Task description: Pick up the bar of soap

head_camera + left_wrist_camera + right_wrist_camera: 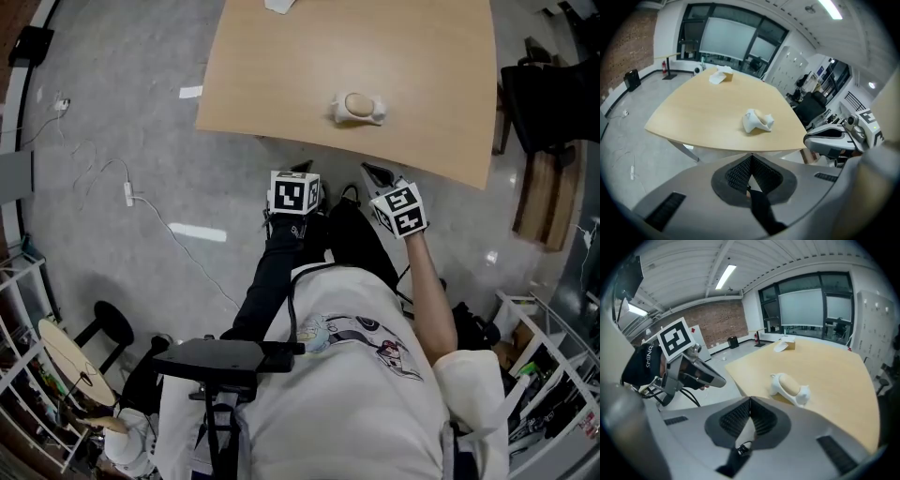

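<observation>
A beige bar of soap [357,102] lies in a white soap dish [375,114] near the front edge of the wooden table [281,84]. The dish also shows in the left gripper view [757,121], and soap [789,383] and dish [802,395] in the right gripper view. Both grippers hang just short of the table's front edge, below table height. My left gripper [300,171] is left of the dish and shut, with nothing held [751,155]. My right gripper [373,172] is nearly in line with the dish, also shut and empty [750,399].
A crumpled white tissue on a small box [721,75] sits at the table's far end. A dark chair [553,103] stands to the table's right. A white cable [131,197] lies on the grey floor at left, and wire racks [553,394] stand at lower right.
</observation>
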A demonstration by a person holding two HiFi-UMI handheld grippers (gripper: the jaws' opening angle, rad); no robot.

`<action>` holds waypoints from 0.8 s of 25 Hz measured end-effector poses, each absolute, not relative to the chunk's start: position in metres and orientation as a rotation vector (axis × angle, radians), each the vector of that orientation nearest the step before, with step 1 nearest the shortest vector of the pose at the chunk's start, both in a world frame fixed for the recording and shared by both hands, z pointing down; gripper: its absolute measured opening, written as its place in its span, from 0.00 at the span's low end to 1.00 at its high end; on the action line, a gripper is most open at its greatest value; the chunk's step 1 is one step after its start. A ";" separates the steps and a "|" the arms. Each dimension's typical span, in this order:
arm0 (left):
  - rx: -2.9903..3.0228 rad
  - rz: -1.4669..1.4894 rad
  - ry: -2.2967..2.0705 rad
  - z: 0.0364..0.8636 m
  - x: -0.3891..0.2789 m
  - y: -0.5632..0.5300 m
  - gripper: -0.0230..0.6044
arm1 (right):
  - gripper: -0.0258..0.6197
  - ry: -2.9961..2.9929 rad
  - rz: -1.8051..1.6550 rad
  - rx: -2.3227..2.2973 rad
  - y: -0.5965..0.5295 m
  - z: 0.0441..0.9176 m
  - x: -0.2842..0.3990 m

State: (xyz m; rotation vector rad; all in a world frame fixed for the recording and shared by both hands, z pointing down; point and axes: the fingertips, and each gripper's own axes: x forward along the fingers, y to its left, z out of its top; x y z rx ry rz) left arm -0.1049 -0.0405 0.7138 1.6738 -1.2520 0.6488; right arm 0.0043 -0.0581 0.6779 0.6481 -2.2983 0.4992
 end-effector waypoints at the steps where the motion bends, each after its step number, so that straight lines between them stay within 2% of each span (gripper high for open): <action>1: 1.653 0.662 -1.245 0.718 -0.105 -0.037 0.04 | 0.04 -2.295 0.504 0.626 -0.056 0.681 0.004; 17: 1.494 0.688 -1.181 0.769 -0.085 -0.024 0.04 | 0.05 -2.266 0.283 0.335 -0.125 0.719 0.004; 20: 1.482 0.683 -1.193 0.769 -0.084 -0.022 0.04 | 0.17 -2.224 0.182 0.242 -0.146 0.729 0.006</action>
